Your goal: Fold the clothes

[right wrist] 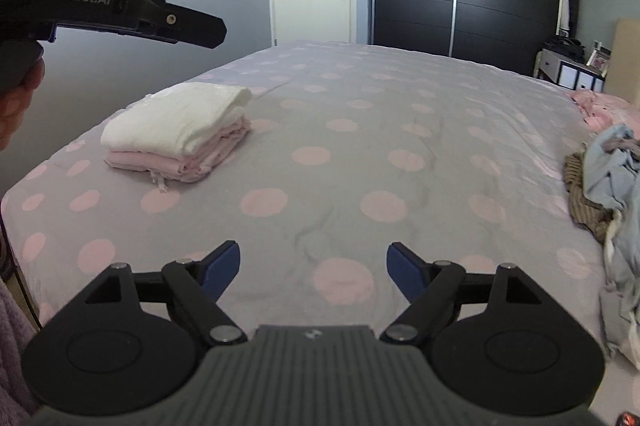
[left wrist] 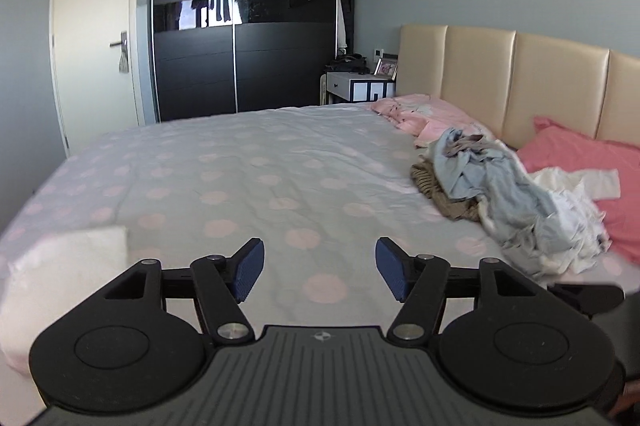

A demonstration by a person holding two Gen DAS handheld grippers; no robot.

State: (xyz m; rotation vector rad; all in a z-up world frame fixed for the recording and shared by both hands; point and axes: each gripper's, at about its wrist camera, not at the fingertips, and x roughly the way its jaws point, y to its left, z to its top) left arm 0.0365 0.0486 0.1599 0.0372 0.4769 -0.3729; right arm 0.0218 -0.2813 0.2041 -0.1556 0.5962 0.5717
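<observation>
Lettering "GenRobot.AI" ran along the black left gripper. Both it and the right gripper gaped empty above the pink-dotted grey bed; folded white and pink clothes sat stacked there, crumpled pale-blue laundry heaped near the beige padded headboard.

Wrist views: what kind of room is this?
A home bedroom, most likely: a bed with a padded headboard, a dark sliding-door wardrobe beside a door, and a nightstand. Folded clothes sit on the bed.
</observation>
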